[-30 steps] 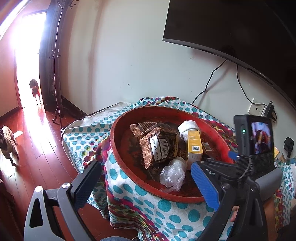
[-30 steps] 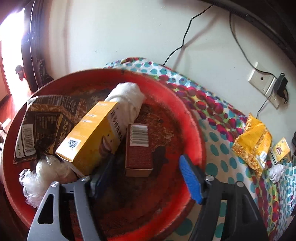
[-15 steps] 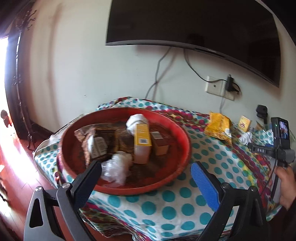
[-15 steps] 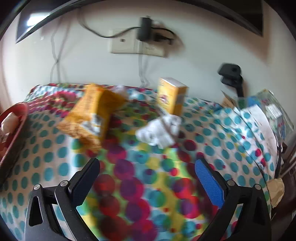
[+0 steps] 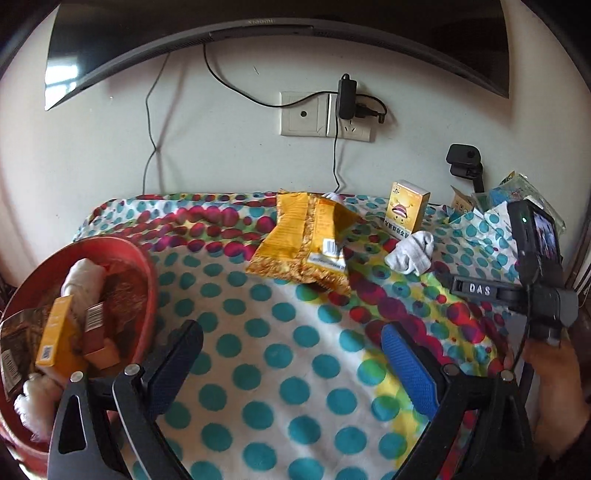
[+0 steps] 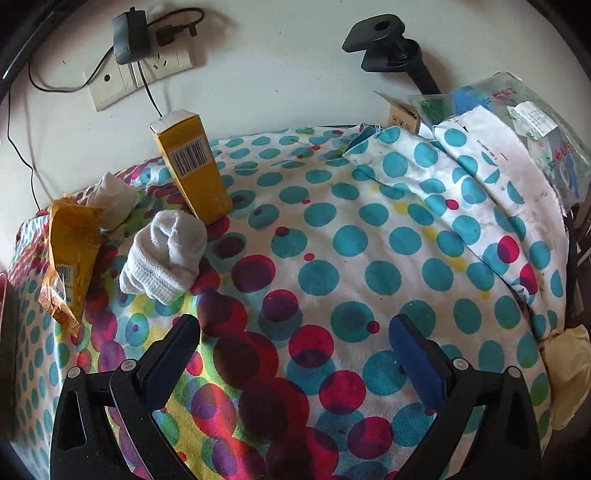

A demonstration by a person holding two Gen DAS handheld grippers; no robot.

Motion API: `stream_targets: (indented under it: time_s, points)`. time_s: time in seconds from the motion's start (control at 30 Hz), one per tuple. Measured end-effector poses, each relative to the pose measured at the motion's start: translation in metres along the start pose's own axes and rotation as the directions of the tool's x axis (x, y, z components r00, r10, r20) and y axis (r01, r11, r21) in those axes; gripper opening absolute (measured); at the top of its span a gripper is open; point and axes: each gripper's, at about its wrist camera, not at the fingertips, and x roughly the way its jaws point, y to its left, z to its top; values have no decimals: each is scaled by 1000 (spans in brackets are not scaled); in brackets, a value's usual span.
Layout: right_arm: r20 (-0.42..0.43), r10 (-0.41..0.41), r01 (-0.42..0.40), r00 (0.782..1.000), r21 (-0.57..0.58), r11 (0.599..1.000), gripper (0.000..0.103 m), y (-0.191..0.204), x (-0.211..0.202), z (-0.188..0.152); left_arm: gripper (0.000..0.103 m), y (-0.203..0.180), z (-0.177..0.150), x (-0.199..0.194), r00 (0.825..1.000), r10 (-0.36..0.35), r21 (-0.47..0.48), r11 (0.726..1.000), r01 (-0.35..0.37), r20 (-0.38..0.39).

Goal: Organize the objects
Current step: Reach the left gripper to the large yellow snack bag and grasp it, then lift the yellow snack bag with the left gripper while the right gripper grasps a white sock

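A red bowl [image 5: 147, 273] at the table's left holds several boxes, a white roll and a plastic bag. On the dotted cloth lie a yellow snack bag [image 5: 303, 240] [image 6: 70, 254], a rolled white sock [image 5: 410, 251] [image 6: 166, 254] and an upright yellow box [image 5: 406, 212] [image 6: 192, 170]. A second white sock [image 6: 110, 199] sits behind the bag. My left gripper [image 5: 291, 354] stands open over bare cloth, right of the bowl. My right gripper [image 6: 295, 343] is open and empty, with the sock just beyond its left finger.
A wall socket with a black adapter [image 5: 347, 98] and cables is behind the table, under a TV [image 5: 258, 26]. A black clamp mount [image 6: 388, 48], a small carton and plastic packets [image 6: 517, 110] crowd the back right corner. A hand [image 5: 554, 384] holds the right gripper.
Both views swung right, away from the red bowl. The right gripper left the bowl, opened wide, and now faces the sock and yellow box. The left gripper now faces the table's middle.
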Motion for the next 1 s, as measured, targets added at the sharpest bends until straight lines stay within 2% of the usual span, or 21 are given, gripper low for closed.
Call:
stream_targets:
  time_s: [0.13, 0.27, 0.4, 0.47, 0.53, 0.63, 0.73, 0.87, 1.0]
  points:
    - [-5, 5, -5, 1000, 4, 1000, 102, -2, 0, 0, 100, -11, 34, 49, 999, 19, 62, 998, -17, -39]
    - [-4, 8, -8, 1000, 7, 1000, 102, -2, -1, 0, 100, -13, 59, 84, 994, 88, 134, 988, -79, -60]
    - [3, 28, -28, 1000, 23, 999, 102, -4, -2, 0, 100, -3, 77, 110, 993, 26, 88, 996, -15, -119]
    - [5, 36, -36, 999, 28, 999, 103, -5, -2, 0, 100, -5, 82, 113, 996, 14, 100, 995, -4, -93]
    - [3, 37, -37, 999, 24, 999, 103, -4, -1, 1, 100, -12, 86, 118, 996, -3, 120, 993, 14, -92]
    - [4, 40, -40, 999, 25, 999, 103, -4, -2, 0, 100, -20, 89, 137, 988, 11, 156, 988, 13, -153]
    - [6, 48, -49, 999, 27, 998, 103, -3, -3, 0, 100, -16, 91, 152, 985, 23, 167, 986, 7, -174]
    - [4, 43, -43, 999, 24, 999, 103, -2, -2, 0, 102, -10, 86, 175, 964, 0, 162, 986, 45, -265]
    - [1, 40, -40, 999, 13, 999, 103, 0, -2, 0, 103, -10, 78, 187, 964, 27, 172, 985, 20, -265]
